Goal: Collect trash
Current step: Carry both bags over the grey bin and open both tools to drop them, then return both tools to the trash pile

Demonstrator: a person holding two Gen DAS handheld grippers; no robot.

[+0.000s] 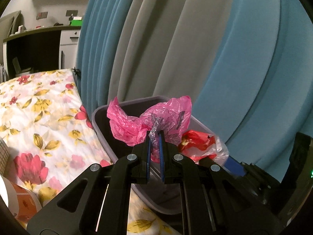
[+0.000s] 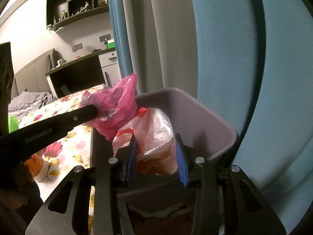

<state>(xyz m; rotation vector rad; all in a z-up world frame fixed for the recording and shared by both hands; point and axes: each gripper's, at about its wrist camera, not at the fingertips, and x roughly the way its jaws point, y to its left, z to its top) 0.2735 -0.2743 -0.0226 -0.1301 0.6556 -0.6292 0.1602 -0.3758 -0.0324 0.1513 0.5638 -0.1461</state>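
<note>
My left gripper (image 1: 155,135) is shut on a crumpled pink plastic bag (image 1: 127,125), holding it above the near corner of a lilac-grey bin (image 1: 101,109). In the right wrist view the same pink bag (image 2: 115,101) hangs from the left gripper's black fingers (image 2: 86,113) over the bin's (image 2: 215,115) left rim. My right gripper (image 2: 155,143) is shut on a clear plastic bag with red print (image 2: 154,129), held over the bin's opening with both blue pads against its sides. That bag (image 1: 197,145) shows to the right of the pink one in the left wrist view.
The bin stands between a bed with a floral sheet (image 1: 49,107) and blue-and-grey curtains (image 1: 176,49). An orange-and-white paper cup (image 2: 41,166) lies on the sheet near the bin. A dark desk (image 1: 39,31) and wall shelves (image 2: 78,2) are farther back.
</note>
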